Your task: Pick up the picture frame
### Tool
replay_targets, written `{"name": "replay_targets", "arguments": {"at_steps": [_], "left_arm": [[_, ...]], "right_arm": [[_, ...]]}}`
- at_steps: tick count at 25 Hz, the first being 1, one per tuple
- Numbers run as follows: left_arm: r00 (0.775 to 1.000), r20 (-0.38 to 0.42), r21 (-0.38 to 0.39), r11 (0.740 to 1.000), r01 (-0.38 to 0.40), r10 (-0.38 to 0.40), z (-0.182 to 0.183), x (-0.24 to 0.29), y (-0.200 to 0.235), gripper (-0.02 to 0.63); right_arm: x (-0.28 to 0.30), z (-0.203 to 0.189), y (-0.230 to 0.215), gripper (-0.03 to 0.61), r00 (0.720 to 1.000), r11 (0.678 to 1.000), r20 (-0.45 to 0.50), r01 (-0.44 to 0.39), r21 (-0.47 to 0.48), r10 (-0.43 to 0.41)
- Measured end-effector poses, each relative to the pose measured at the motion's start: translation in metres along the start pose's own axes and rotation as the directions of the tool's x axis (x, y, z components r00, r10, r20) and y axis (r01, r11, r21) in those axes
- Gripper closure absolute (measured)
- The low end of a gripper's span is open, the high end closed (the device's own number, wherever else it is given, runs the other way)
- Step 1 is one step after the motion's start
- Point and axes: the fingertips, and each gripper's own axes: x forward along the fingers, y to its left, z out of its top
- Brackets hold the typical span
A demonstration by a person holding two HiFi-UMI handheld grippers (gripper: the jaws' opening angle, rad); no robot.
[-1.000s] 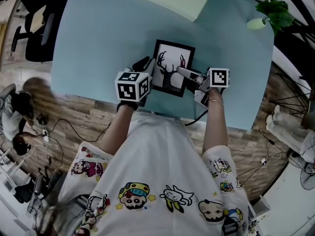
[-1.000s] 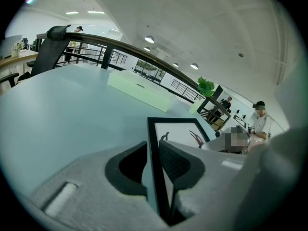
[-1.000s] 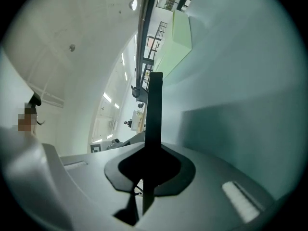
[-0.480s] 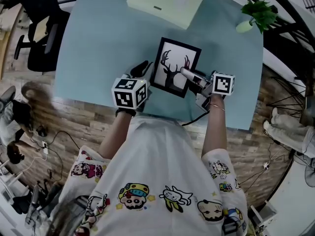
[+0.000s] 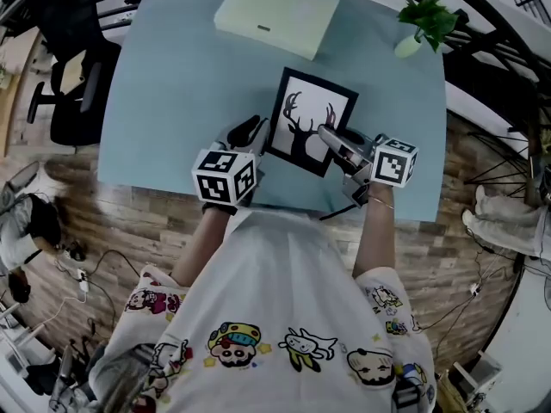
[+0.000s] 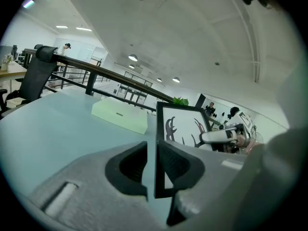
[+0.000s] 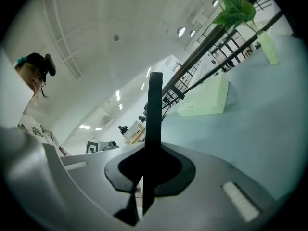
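Observation:
The picture frame (image 5: 314,119), black-edged with a black antler print on white, hangs tilted above the light blue table (image 5: 172,84). My left gripper (image 5: 254,136) is shut on its left edge near the bottom corner. My right gripper (image 5: 331,138) is shut on the right side of the bottom edge. In the left gripper view the frame's edge (image 6: 157,143) runs up between the pads of the left gripper (image 6: 156,170), with the print (image 6: 185,126) beyond. The right gripper view shows the frame (image 7: 153,114) edge-on, clamped in the right gripper (image 7: 144,177).
A pale green box (image 5: 275,14) lies at the table's far side, also seen as the box (image 6: 120,115) and the box (image 7: 204,100). A potted plant (image 5: 426,20) stands at the far right corner. An office chair (image 5: 73,67) sits left of the table.
Both grippers have risen with the frame held between them. The frame has come up off the table and sits further from the near edge in the head view.

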Motion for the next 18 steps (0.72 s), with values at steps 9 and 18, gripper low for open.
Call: {"name": "replay_targets", "arguments": {"at_steps": [9, 18], "left_arm": [[0.998, 0.045, 0.055, 0.998, 0.031, -0.033, 0.017, -0.01, -0.023, 0.538], [0.997, 0.061, 0.13, 0.991, 0.029, -0.037, 0.028, -0.022, -0.034, 0.541]], "right_arm": [[-0.03, 0.018, 0.031, 0.546, 0.99, 0.973, 0.108, 0.114, -0.2, -0.093], [-0.065, 0.037, 0.036, 0.546, 0.901, 0.863, 0.31, 0.397, -0.314, -0.302]]}}
